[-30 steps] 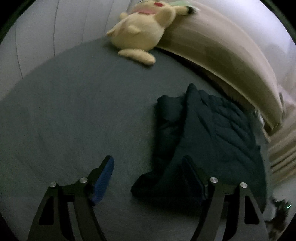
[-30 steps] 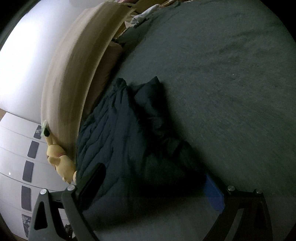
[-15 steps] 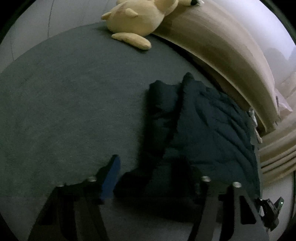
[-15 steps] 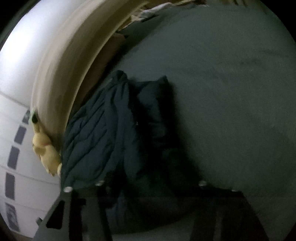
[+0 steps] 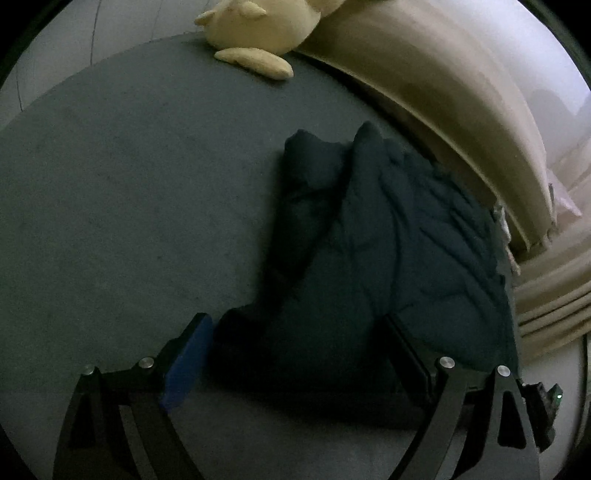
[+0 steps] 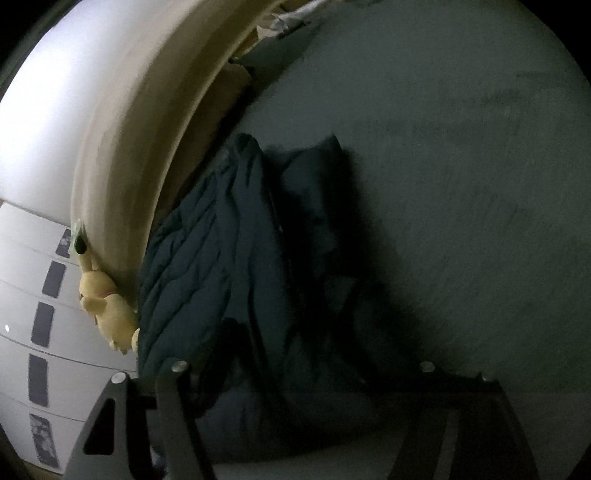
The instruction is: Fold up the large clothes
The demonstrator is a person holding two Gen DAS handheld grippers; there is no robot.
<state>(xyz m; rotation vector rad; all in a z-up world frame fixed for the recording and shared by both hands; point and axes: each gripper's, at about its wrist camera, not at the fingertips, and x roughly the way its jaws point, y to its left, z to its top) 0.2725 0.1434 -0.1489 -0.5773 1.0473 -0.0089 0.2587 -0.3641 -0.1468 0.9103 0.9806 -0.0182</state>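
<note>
A dark teal quilted jacket (image 5: 388, 258) lies partly folded on the grey bed (image 5: 129, 206), close to the beige headboard (image 5: 461, 103). My left gripper (image 5: 295, 343) is open, its jaws standing either side of the jacket's near corner, the blue-padded finger (image 5: 188, 354) on the bare sheet. In the right wrist view the jacket (image 6: 229, 266) fills the lower middle. My right gripper (image 6: 306, 354) is open and low over the jacket's near end, with fabric between its jaws. Its right finger is lost in shadow.
A yellow plush toy (image 5: 258, 29) lies at the bed's far corner against the headboard; it also shows in the right wrist view (image 6: 107, 310). White drawers (image 6: 40, 332) stand beyond. Bare grey sheet (image 6: 461, 166) spreads beside the jacket.
Both grippers have moved forward and down onto the jacket's near ends. The left jaws now straddle its corner; the right jaws have sunk over the fabric.
</note>
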